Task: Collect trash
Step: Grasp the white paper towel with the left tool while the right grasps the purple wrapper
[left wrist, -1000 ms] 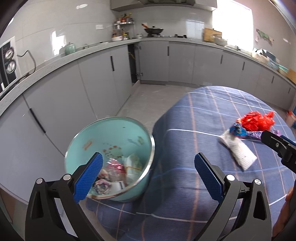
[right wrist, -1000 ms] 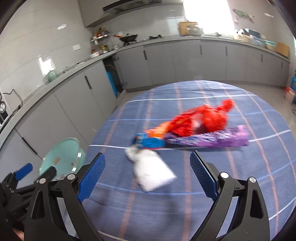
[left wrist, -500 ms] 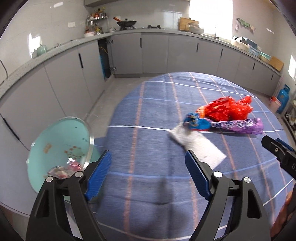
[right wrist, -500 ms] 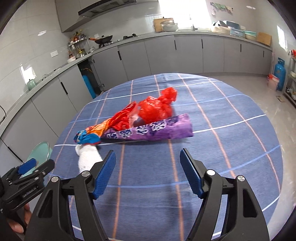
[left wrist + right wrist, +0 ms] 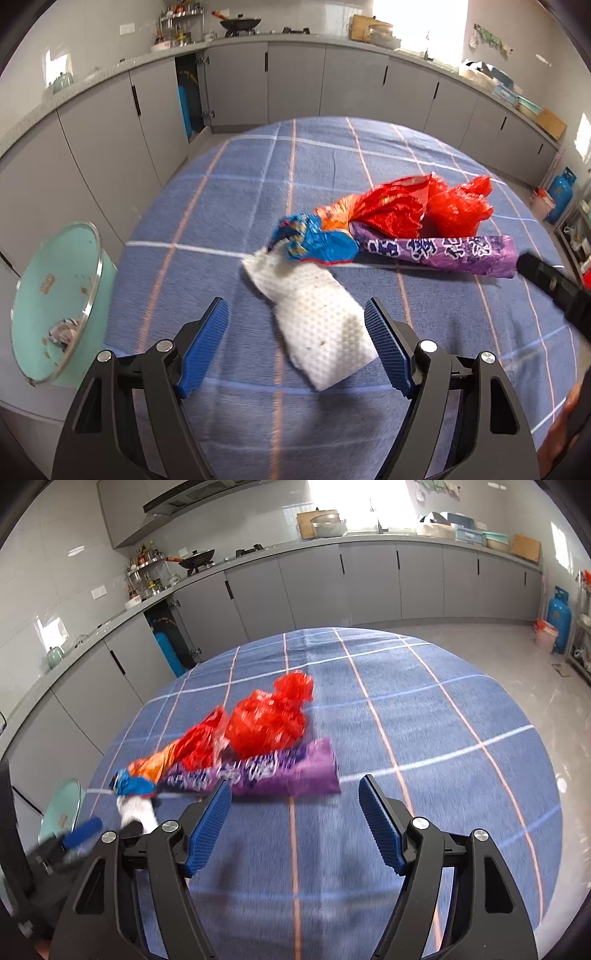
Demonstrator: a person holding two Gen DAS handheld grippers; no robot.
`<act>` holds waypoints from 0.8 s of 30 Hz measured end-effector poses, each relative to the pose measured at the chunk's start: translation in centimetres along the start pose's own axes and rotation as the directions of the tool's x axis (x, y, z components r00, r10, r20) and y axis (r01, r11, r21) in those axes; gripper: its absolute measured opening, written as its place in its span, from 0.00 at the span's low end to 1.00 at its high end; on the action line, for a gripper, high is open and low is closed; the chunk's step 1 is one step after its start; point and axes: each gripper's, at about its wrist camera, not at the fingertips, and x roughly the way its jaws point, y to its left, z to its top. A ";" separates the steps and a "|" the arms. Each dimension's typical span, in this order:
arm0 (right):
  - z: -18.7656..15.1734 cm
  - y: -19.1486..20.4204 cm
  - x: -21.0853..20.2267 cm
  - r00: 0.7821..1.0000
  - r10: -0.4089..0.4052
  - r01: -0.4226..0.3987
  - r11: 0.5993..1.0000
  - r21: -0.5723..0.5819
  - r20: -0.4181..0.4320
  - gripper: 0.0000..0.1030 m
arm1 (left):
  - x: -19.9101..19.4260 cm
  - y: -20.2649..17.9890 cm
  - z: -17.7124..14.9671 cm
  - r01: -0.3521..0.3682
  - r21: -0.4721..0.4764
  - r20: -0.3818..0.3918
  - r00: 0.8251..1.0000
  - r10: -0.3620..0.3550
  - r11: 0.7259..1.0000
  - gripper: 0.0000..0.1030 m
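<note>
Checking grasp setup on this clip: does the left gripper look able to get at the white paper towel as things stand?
Probably yes. The left gripper is open, and the white paper towel lies flat on the tablecloth between its fingers with nothing over its near end.

I am viewing a home kitchen: grey handle-less cabinets (image 5: 295, 77), black wok (image 5: 199, 556) on hob, blue gas cylinder (image 5: 558, 618).

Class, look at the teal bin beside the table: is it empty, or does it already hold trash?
Not empty. The left wrist view shows crumpled wrappers low inside the teal bin; how much it holds cannot be told.
</note>
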 end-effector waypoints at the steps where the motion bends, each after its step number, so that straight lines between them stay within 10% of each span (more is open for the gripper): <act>1: 0.5 -0.2 0.5 1.000 0.000 0.000 1.000 0.000 -0.005 0.75 | 0.3 0.0 -0.1 -0.006 -0.010 -0.007 1.000 0.006 1.000 0.73; 9: 1.6 -0.6 5.6 0.988 0.059 -0.060 0.998 0.001 -0.144 0.76 | 1.2 0.2 -0.5 0.049 -0.048 -0.035 0.998 -0.051 0.998 0.46; 16: 0.5 1.0 3.9 0.990 0.080 -0.087 0.995 -0.058 -0.115 0.36 | 0.5 0.7 -1.1 0.120 -0.033 -0.023 0.992 -0.121 0.992 0.19; 24: -1.7 1.7 -1.3 0.989 0.137 -0.139 0.989 -0.047 -0.056 0.19 | -1.6 2.2 -2.8 0.203 -0.040 -0.019 0.979 -0.204 0.978 0.16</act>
